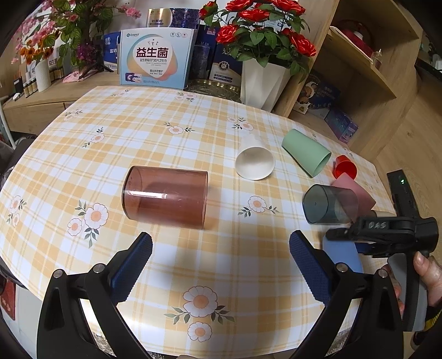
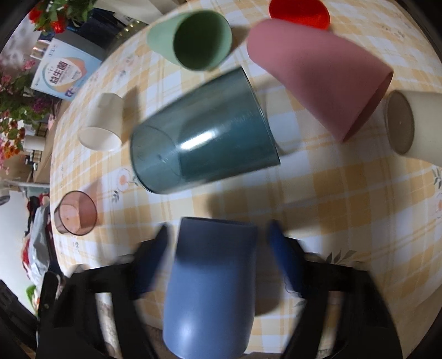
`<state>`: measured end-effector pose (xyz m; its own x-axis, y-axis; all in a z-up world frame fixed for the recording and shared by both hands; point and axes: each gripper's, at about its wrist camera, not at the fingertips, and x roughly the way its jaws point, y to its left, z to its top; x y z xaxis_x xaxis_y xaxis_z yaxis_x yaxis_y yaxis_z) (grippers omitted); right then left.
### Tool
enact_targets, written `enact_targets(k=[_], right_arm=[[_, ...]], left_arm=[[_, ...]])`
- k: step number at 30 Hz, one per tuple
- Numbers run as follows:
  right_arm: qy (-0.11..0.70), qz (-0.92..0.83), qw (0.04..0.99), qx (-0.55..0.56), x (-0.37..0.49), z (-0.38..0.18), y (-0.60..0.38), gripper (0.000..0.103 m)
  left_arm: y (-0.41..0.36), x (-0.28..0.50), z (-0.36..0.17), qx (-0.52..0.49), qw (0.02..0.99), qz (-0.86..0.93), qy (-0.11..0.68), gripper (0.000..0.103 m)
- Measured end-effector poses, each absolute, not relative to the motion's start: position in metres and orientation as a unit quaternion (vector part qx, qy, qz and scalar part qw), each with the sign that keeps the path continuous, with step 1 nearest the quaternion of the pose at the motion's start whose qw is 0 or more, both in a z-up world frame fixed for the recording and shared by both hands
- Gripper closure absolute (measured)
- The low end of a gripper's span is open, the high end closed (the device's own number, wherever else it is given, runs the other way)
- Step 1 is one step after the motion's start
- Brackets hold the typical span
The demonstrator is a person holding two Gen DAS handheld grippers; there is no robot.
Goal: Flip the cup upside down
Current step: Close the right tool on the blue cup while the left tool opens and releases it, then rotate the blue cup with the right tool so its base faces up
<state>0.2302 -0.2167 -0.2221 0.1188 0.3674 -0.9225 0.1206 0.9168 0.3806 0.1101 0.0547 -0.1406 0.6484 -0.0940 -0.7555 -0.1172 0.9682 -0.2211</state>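
**Blue cup between spread right fingers, other cups lying on the plaid cloth**

The blue cup [image 2: 210,287] sits at the near edge of the table, between the two fingers of the right gripper [image 2: 218,256]. Its matte body fills the lower middle of the right wrist view, one end pointing away from the camera; whether that end is the mouth or the base cannot be told. The right fingers [image 2: 154,259] are spread wide, one on either side of the cup, with cloth showing in the gap on both sides, so they are not pinching it. The view is blurred.

The left gripper [image 1: 221,256] is also spread wide and holds nothing. It hangs above the yellow plaid tablecloth [image 1: 171,116], with the brown translucent cup [image 1: 165,197] lying on its side just ahead of its fingertips.

Just past the blue cup lies a teal translucent cup [image 2: 204,132] on its side, base toward the right camera. Beyond it a pink cup [image 2: 317,80] and a green cup [image 2: 193,38] lie tipped over, and a red cup [image 2: 299,12] sits at the far edge. A white paper cup [image 2: 102,124] lies to the left, and a cream cup [image 2: 411,127] to the right shows its base. From the left view, the person's right hand [image 1: 425,273] grips the right tool's handle at the table's right side. Behind the table stand a white vase of red roses [image 1: 262,80] and a printed box [image 1: 154,55].
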Motion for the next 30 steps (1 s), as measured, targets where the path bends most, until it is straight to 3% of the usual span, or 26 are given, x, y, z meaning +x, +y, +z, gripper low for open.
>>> enact_targets(k=[7,30], right_arm=[[0.652,0.1,0.726,0.196,0.226,-0.22,-0.219,0.048],[0.512,0.109,0.82,0.234,0.152,-0.17,-0.3,0.049]], left_arm=[[0.053,0.11,-0.141,-0.124,0.899,0.006,0.42,0.006],[0.027,0.101,-0.135,-0.109,0.902,-0.011,0.418,0.006]])
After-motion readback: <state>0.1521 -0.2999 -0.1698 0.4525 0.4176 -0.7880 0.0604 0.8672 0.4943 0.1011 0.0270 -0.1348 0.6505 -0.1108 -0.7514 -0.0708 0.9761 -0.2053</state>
